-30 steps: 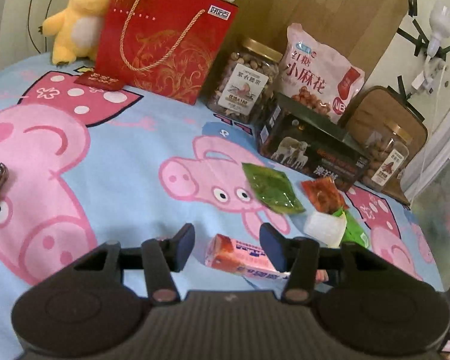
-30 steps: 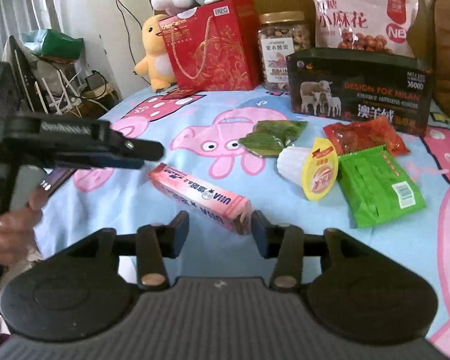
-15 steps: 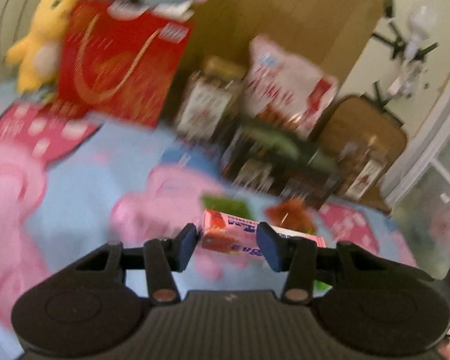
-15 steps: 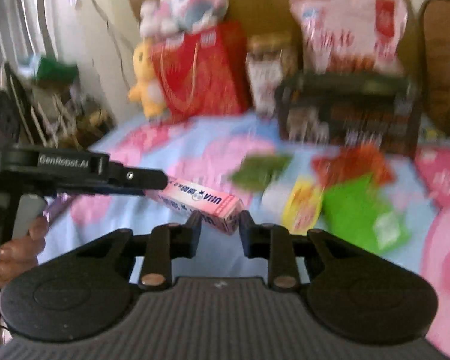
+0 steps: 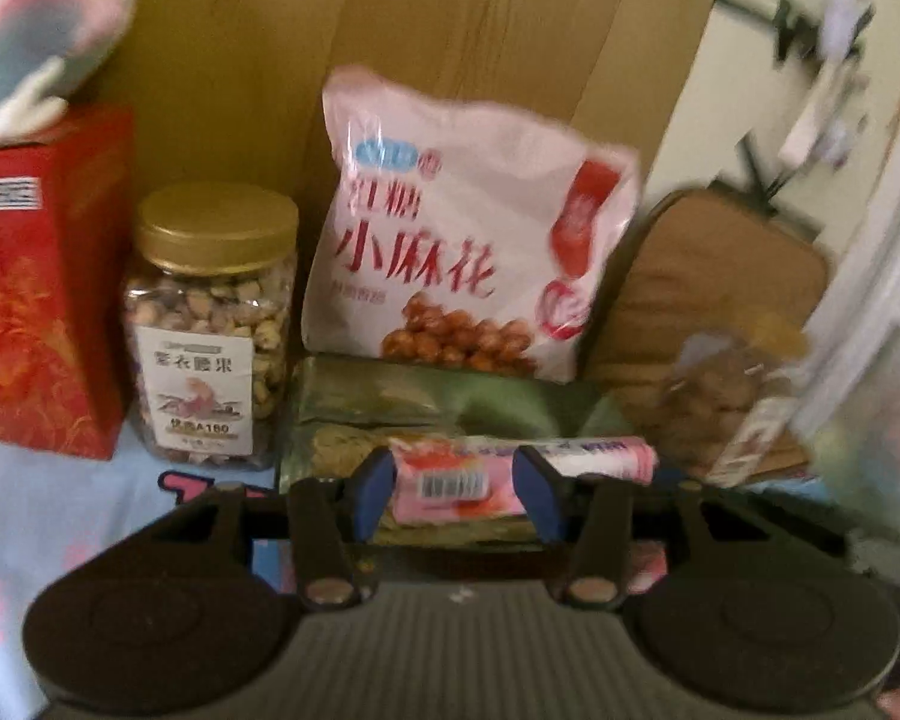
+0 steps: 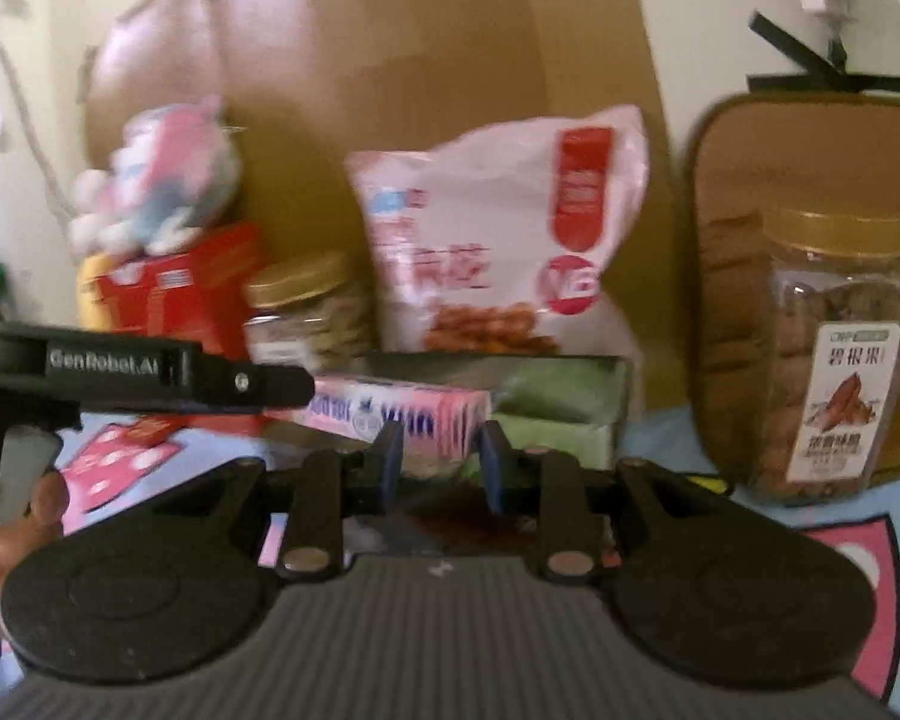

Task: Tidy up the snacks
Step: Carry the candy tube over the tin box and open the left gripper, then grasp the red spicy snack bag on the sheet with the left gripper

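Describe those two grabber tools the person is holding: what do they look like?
Both are black. The left gripper and right gripper each have two slim fingers with blue pads, silver screws, round side discs and a ribbed grey body. Seen from the side, the left one carries white "GenRobot.AI" lettering. No sleeve shows.

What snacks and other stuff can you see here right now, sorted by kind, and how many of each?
Nut jars with gold lids: 2
Pink-and-white snack bag: 1
Pink snack box, held by both pairs of jaws: 1
Open green-lined box: 1
Red gift bag: 1
Plush toys: 2
Total: 8
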### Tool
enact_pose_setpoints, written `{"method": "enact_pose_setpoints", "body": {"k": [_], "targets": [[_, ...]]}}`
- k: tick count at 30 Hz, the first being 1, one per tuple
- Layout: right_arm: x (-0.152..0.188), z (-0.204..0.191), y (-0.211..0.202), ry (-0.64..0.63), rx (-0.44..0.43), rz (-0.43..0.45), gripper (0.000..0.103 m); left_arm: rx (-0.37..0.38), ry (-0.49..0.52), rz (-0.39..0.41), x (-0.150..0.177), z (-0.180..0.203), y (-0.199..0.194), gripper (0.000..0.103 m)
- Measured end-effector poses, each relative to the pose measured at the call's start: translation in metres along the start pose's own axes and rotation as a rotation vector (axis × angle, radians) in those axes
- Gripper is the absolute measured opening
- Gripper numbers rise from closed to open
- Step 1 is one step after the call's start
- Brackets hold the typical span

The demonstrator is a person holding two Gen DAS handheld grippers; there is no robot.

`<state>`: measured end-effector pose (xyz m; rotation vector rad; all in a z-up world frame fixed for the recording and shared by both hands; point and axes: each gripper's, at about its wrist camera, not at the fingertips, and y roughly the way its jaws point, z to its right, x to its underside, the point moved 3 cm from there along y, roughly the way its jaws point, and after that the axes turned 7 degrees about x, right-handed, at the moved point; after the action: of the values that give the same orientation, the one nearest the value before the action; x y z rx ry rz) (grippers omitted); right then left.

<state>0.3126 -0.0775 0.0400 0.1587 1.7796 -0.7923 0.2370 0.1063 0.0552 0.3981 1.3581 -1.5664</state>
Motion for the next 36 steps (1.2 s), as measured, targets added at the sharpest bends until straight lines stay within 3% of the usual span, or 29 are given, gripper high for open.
{"method": "enact_pose_setpoints", "body": {"k": [4,7,10,13,16,20,24,27,32,36], "targets": [[0.005,0.007,0.036,0.001,-0.023,-0.099,0.041,-0.092,0.027,-0.035,0.004,-0.012,0.023,0.047],[0.002,0.013,0.027,0.023,-0.008,-0.057,0.04,-0.043,-0.017,-0.002,0.001,-0.022,0.002,0.048],[0.001,0.025,0.005,0.072,-0.016,-0.015,0.041,-0.042,-0.022,0.059,-0.004,-0.025,-0.031,0.05],[0.005,0.037,-0.014,0.123,-0.025,-0.006,0.041,-0.029,-0.031,0.068,0.002,-0.024,-0.057,0.05],[0.023,0.05,-0.026,0.186,-0.071,-0.053,0.041,-0.002,-0.041,-0.007,0.021,-0.018,-0.061,0.05],[0.054,0.067,-0.018,0.31,-0.102,-0.177,0.04,0.106,-0.158,-0.181,0.053,-0.018,-0.035,0.05],[0.07,0.078,-0.006,0.423,-0.164,-0.248,0.039,0.108,-0.233,-0.264,0.076,-0.022,-0.014,0.05],[0.071,0.075,0.008,0.384,-0.2,-0.246,0.04,0.112,-0.26,-0.279,0.087,-0.024,-0.01,0.055],[0.07,0.067,0.03,0.356,-0.282,-0.272,0.042,0.094,-0.181,-0.242,0.094,-0.01,-0.007,0.054],[0.068,0.043,0.033,0.225,-0.327,-0.307,0.04,0.073,-0.132,-0.227,0.095,-0.004,-0.004,0.054]]}}
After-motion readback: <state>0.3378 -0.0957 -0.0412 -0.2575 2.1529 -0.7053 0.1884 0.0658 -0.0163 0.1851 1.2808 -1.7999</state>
